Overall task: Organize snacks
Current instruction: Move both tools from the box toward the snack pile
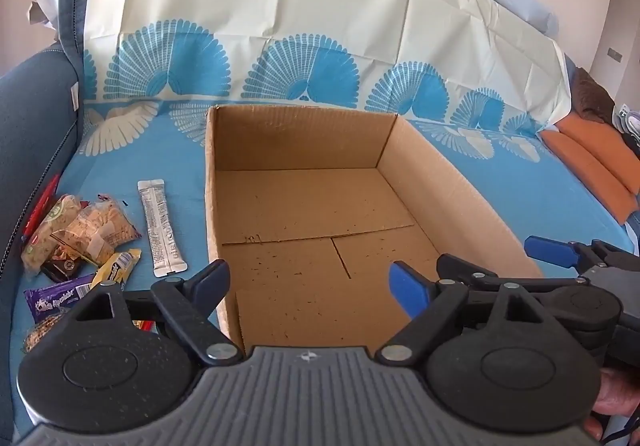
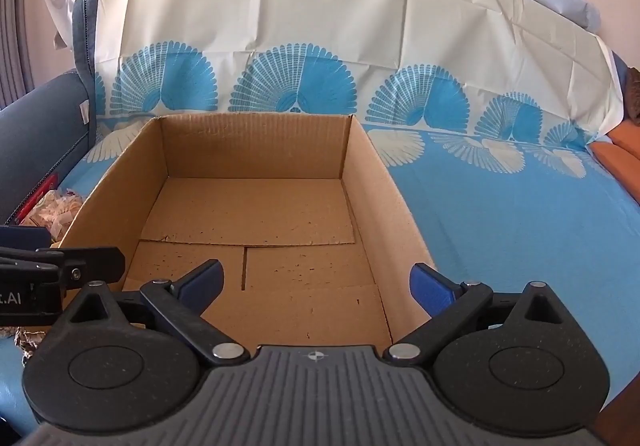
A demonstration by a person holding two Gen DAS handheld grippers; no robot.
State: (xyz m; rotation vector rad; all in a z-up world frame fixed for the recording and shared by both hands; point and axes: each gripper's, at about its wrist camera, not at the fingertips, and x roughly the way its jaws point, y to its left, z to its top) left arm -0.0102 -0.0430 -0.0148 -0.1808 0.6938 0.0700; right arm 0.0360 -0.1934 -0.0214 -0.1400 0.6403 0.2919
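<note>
Left wrist view first: the left gripper (image 1: 310, 284) hangs over the near edge of the box (image 1: 304, 141), jaws spread wide and nothing between them. That box is open-topped cardboard, sitting dead centre on the blue cloth (image 1: 500, 197), its floor bare. Over at 9 o'clock from the box, on the cloth, lies the snack pile (image 1: 80, 234): clear bags of biscuits, a dark chocolate square, a yellow bar (image 1: 116, 268), and a purple bar (image 1: 58, 296) nearest the camera. Just between pile and box wall, a white sachet (image 1: 160, 226) lies flat on its own, apart from both. At 3 o'clock the right gripper (image 1: 476, 268) pokes in, with a hand (image 1: 608, 410) at the bottom corner. Switch to the right wrist view: the right gripper (image 2: 318, 284) is also spread wide and empty, above the box's (image 2: 256, 145) near edge. Left gripper's body (image 2: 60, 266) shows at 9 o'clock, with a glimpse of the snack pile (image 2: 56, 209) behind the box's left wall.
</note>
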